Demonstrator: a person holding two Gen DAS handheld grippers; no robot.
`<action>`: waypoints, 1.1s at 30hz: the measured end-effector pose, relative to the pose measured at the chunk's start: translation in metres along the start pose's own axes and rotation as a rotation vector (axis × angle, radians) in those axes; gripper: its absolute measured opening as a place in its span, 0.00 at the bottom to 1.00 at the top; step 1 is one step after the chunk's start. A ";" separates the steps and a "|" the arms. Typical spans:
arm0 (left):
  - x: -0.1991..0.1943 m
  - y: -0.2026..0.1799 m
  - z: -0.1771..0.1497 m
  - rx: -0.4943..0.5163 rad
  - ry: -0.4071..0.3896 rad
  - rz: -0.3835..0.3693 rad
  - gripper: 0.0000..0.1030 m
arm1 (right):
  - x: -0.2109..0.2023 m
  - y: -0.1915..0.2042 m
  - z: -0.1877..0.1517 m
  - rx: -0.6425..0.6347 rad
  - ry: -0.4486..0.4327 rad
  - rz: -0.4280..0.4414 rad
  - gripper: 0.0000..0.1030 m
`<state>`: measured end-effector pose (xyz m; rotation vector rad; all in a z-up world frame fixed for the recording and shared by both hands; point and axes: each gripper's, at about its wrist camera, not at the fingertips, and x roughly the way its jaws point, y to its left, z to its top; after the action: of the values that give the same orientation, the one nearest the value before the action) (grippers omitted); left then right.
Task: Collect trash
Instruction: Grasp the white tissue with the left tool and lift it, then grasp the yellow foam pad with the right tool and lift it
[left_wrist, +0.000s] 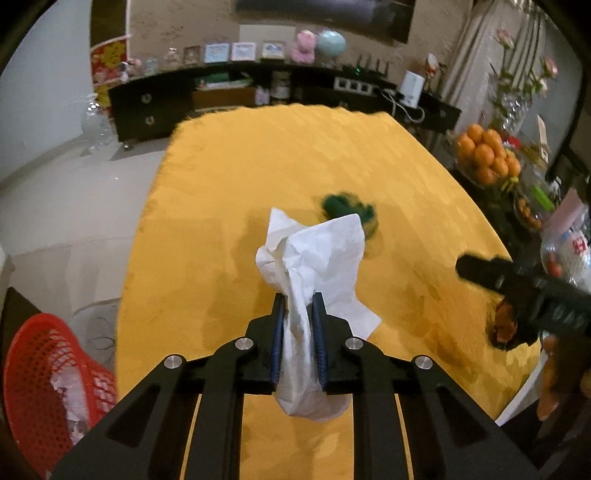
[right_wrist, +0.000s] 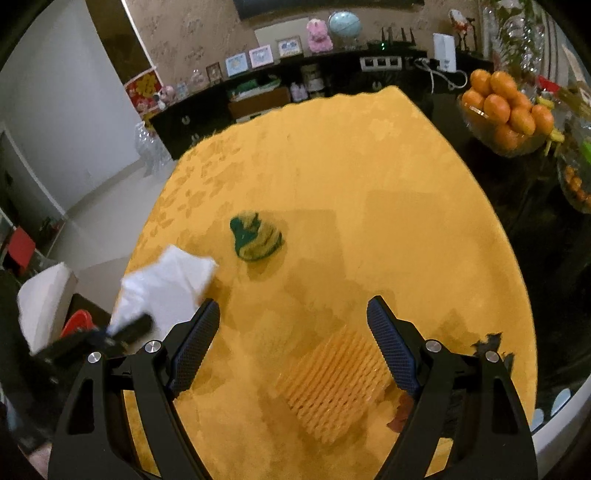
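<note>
Crumpled white paper (left_wrist: 314, 266) is clamped between the left gripper (left_wrist: 298, 314) jaws, lifted above the yellow-clothed counter (left_wrist: 258, 166) near its left edge. The right gripper (right_wrist: 293, 314) jaws are wide apart over a yellow foam net (right_wrist: 336, 384). A green-yellow wrapper (right_wrist: 255, 240) lies mid-counter.

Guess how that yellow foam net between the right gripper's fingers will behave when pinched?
The yellow foam net looks like open mesh, so it probably squashes flat and weighs almost nothing. It lies flat on the yellow tablecloth, so the open right gripper may drag cloth along. Being floppy, it would likely droop, like the white paper in the left gripper.
</note>
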<state>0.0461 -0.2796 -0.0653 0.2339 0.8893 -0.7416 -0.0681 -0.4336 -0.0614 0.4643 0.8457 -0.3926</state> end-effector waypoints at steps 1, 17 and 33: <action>-0.004 0.003 0.000 -0.006 -0.007 0.006 0.14 | 0.002 0.001 -0.001 -0.006 0.006 -0.004 0.77; -0.028 0.032 -0.001 -0.050 -0.040 0.038 0.14 | 0.035 0.003 -0.037 -0.128 0.105 -0.149 0.77; -0.036 0.039 -0.003 -0.064 -0.050 0.044 0.14 | 0.029 0.020 -0.037 -0.201 0.052 0.011 0.50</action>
<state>0.0559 -0.2322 -0.0433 0.1769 0.8562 -0.6739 -0.0633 -0.4020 -0.1006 0.2937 0.9228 -0.2829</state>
